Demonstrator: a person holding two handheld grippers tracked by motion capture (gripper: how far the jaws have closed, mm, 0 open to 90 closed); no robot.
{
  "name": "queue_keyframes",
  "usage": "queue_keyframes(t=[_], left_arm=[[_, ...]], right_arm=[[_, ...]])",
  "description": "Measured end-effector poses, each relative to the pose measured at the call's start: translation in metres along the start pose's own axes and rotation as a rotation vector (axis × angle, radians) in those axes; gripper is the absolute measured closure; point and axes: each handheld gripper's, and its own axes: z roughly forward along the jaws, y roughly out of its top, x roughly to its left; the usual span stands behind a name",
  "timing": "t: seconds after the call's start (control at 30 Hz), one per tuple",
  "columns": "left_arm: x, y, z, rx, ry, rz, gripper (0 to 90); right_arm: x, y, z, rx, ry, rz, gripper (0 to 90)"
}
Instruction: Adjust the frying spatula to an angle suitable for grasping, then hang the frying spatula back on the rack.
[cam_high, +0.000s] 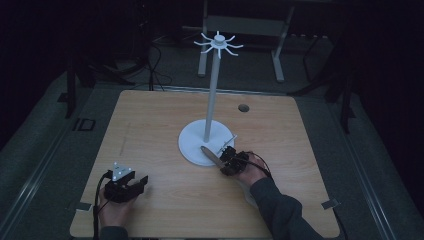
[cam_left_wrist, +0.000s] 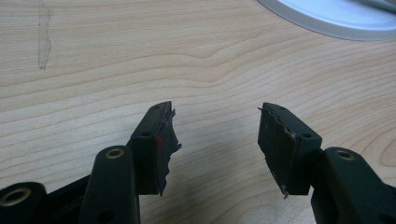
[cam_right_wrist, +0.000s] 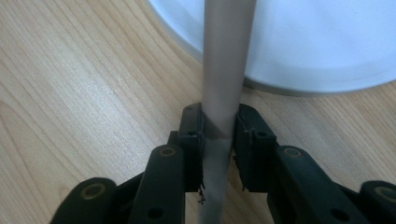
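- A wooden table (cam_high: 150, 125) in a dim room carries a white stand (cam_high: 212, 100): round base, tall pole, a crown of hooks at the top, all of them bare.
- The person's right hand-held gripper (cam_high: 227, 159) sits at the near edge of the stand's base, jaws clamped on the grey handle of a utensil (cam_right_wrist: 224, 70); from above, a brownish blade-like end (cam_high: 210, 155) lies over the base rim.
- The utensil is low, level with the base and well below the hooks; its exact kind is hard to tell in this light.
- The left hand-held gripper (cam_high: 131, 186) rests near the table's front left corner, well apart from the stand, jaws spread wide and holding nothing.
- Judging by this, the pick-up is done; lifting the utensil and hanging it on a hook appears to remain.
- The pole (cam_high: 211, 107) stands just beyond the gripped utensil and could be knocked on the way up; a small round hole (cam_high: 243, 107) marks the tabletop farther back.
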Motion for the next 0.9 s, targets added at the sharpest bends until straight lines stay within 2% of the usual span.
queue_keyframes(t=[0.2,0.33,0.57,0.9], left_arm=[[0.0,0.0,0.0,0.0,0.001,-0.003,45.6],[0.0,0.0,0.001,0.003,0.0,0.001,45.6],[-0.001,0.001,0.001,0.003,-0.002,0.007,45.5],[-0.002,0.001,0.002,0.008,0.001,0.017,45.6]], right_arm=[[0.0,0.001,0.0,0.008,0.0,0.001,74.4],[0.0,-0.002,-0.001,-0.013,-0.005,0.021,74.5],[0.001,-0.003,-0.004,-0.029,-0.011,0.027,74.5],[-0.002,-0.009,-0.013,-0.088,-0.02,0.054,74.7]])
